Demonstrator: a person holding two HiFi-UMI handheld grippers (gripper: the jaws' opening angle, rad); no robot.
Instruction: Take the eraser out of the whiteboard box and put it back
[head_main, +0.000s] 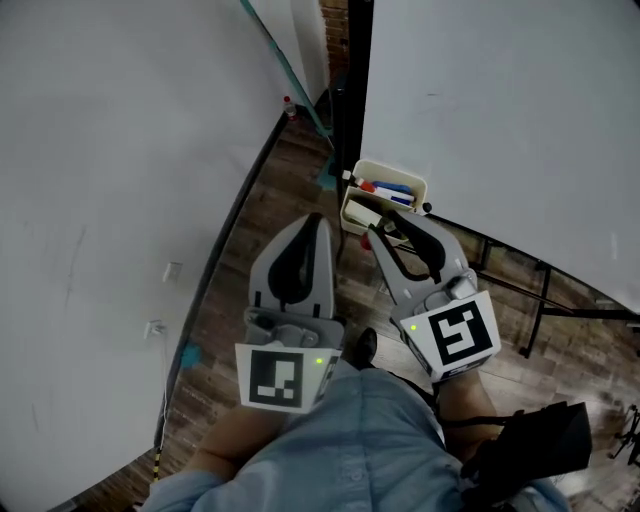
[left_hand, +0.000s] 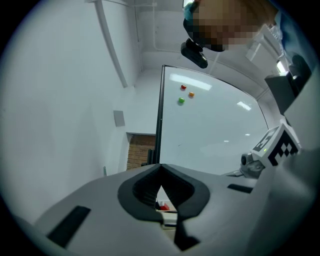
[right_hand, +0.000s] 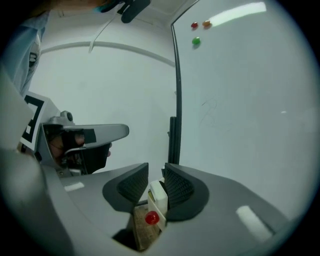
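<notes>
The cream whiteboard box (head_main: 391, 180) hangs at the whiteboard's lower corner, with red and blue markers in it. My right gripper (head_main: 377, 232) reaches toward its near side. In the right gripper view, the right gripper (right_hand: 156, 174) is shut on a white block, the eraser (right_hand: 158, 196), which stands upright between the pads. A small red round thing shows by its lower edge. My left gripper (head_main: 318, 220) hovers just left of the box, shut with nothing in it. In its own view the left gripper (left_hand: 160, 167) has its tips touching, and part of the box (left_hand: 165, 214) shows through the gap below.
The whiteboard (head_main: 500, 120) stands at the right on a black frame post (head_main: 352, 80), with stand legs (head_main: 540, 310) on the wooden floor (head_main: 280, 190). Three small magnets (left_hand: 182, 99) sit on the board. A white wall (head_main: 100, 200) runs along the left. A black bag (head_main: 540, 440) hangs near my right side.
</notes>
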